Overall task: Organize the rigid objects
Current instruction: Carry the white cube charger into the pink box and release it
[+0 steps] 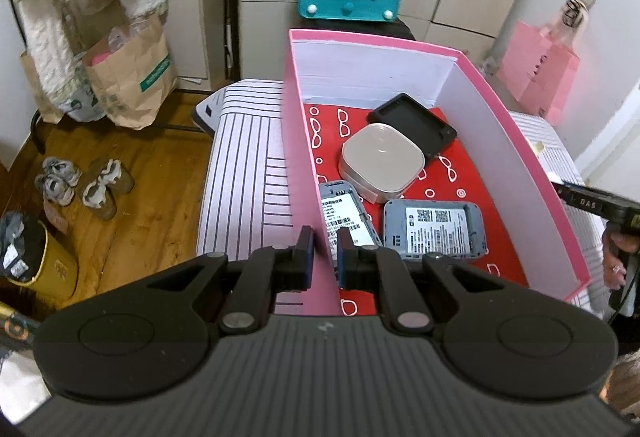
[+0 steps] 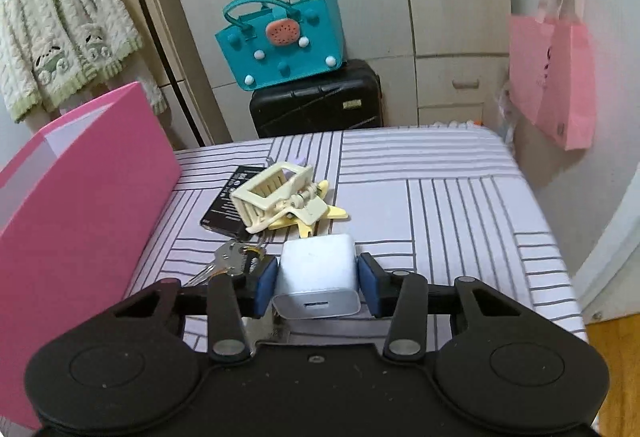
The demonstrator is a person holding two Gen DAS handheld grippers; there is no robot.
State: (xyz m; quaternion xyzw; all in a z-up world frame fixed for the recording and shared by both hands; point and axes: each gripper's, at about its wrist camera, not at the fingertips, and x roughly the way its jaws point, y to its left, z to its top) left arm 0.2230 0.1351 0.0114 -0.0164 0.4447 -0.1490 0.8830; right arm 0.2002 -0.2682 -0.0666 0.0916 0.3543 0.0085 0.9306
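Observation:
In the left wrist view my left gripper (image 1: 325,251) is shut on the left wall of the pink box (image 1: 304,141). Inside the box on red paper lie a beige square device (image 1: 380,161), a black tray-like case (image 1: 412,125) and two grey devices with labels (image 1: 434,233). In the right wrist view my right gripper (image 2: 316,283) is shut on a white charger cube (image 2: 316,283), held just above the striped bed. Beyond it lie a cream hair claw clip (image 2: 276,193), a yellow clip (image 2: 316,217), a black card (image 2: 228,203) and keys (image 2: 228,259). The pink box (image 2: 76,209) stands to the left.
A teal bag (image 2: 280,45) sits on a black suitcase (image 2: 320,101) behind the bed. A pink bag (image 2: 556,77) hangs at the right. In the left wrist view the floor holds shoes (image 1: 80,185), paper bags (image 1: 128,73) and a yellow bin (image 1: 48,265).

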